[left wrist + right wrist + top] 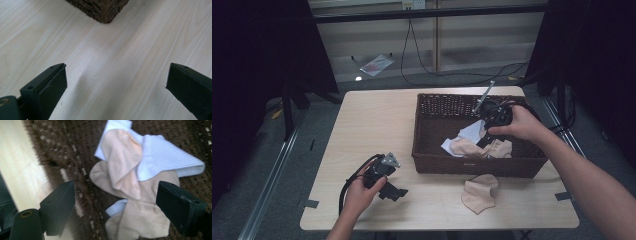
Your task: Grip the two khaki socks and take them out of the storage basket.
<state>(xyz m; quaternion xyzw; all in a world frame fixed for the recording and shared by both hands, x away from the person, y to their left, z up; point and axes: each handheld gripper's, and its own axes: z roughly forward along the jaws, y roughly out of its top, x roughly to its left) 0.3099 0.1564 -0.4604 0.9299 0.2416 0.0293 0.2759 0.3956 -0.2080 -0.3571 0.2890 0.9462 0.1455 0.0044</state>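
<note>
The right gripper [115,202] hangs inside the basket [427,150] with its jaws spread wide and nothing between them, the heap of beige and white socks [140,180] lying directly ahead on the basket floor. One beige sock [479,192] lies on the table just in front of the basket. The left gripper [116,87], also wide and empty, rests left of the basket, so the right is nearer.

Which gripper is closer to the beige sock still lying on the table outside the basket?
Left, by a small margin. The left gripper rests open on the table, level with the beige sock and off to its left. The right gripper hangs open inside the basket, beyond the front wall.
</note>
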